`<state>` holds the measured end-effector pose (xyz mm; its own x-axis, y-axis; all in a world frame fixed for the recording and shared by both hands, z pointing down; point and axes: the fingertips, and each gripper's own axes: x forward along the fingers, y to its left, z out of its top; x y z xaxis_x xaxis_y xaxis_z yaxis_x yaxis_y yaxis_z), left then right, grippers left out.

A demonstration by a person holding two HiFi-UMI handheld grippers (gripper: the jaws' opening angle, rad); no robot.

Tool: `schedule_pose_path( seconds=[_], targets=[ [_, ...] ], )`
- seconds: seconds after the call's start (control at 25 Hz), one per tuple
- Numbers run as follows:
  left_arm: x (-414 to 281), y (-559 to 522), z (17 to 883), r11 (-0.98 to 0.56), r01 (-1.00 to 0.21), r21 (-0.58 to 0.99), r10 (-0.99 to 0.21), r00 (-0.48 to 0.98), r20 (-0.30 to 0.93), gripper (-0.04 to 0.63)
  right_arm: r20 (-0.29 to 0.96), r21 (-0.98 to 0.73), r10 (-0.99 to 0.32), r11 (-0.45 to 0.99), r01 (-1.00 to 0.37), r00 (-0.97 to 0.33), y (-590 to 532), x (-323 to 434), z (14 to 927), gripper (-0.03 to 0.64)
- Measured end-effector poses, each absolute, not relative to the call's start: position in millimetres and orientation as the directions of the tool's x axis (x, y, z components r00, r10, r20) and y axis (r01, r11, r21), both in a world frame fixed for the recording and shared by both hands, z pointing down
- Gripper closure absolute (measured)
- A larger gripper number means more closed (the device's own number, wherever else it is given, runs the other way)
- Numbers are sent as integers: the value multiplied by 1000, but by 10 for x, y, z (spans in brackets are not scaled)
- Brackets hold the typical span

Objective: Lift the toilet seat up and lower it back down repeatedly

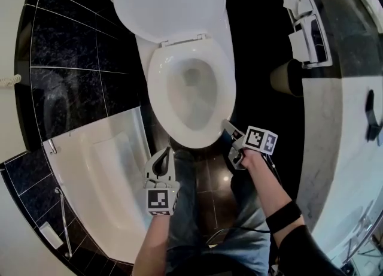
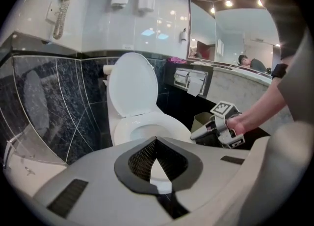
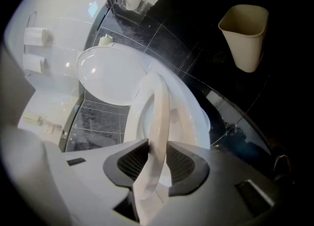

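One seat (image 1: pixel 157 83) is low in the head view, right gripper (image 1: pixel 228 127) at its front rim; left gripper view: left gripper (image 2: pixel 156 139) fingers together, empty; right gripper view: fingers clamped on the seat's rim.

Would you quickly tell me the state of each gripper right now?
Left gripper: closed, holding nothing.
Right gripper: closed on the seat.

Under me is a dark, shiny tile floor (image 1: pixel 210 176). A big white china toilet (image 1: pixel 158 83) stands on it. A tan plastic bin (image 3: pixel 245 34) stands on it too, off to one side, apart from the toilet.
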<state>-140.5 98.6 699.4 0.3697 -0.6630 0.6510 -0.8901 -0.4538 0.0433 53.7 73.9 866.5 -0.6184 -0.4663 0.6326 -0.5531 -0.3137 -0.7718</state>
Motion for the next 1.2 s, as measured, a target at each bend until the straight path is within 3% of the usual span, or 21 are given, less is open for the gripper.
schedule_pose_path(
  seconds=[0.24, 0.44, 0.92, 1.04, 1.08, 1.2],
  targets=[
    [-1400, 1380, 7340, -459, -880, 118, -540, 382, 750, 600, 579, -814, -513, -328, -479, -633, 546, 531, 8062, 483],
    [-1222, 1232, 7372, -454, -874, 173, -500, 411, 762, 600, 549, -834, -543, -308, -457, -636, 280, 517, 7587, 468],
    [-1072, 385, 6857, -359, -908, 214, -595, 400, 697, 601, 539, -838, -578, -298, -456, -613, -112, 517, 6997, 463],
    [-1077, 213, 6683, -352, -911, 213, -613, 397, 683, 601, 528, -838, -578, -234, -493, -622, -206, 520, 6710, 474],
    [-1079, 136, 6609, -350, -913, 211, -623, 395, 675, 601, 519, -839, -579, -203, -505, -629, -227, 514, 6587, 517],
    [-1087, -138, 6376, -351, -916, 196, -652, 389, 650, 601, 500, -829, -591, -113, -548, -633, -261, 535, 6220, 522]
  ],
)
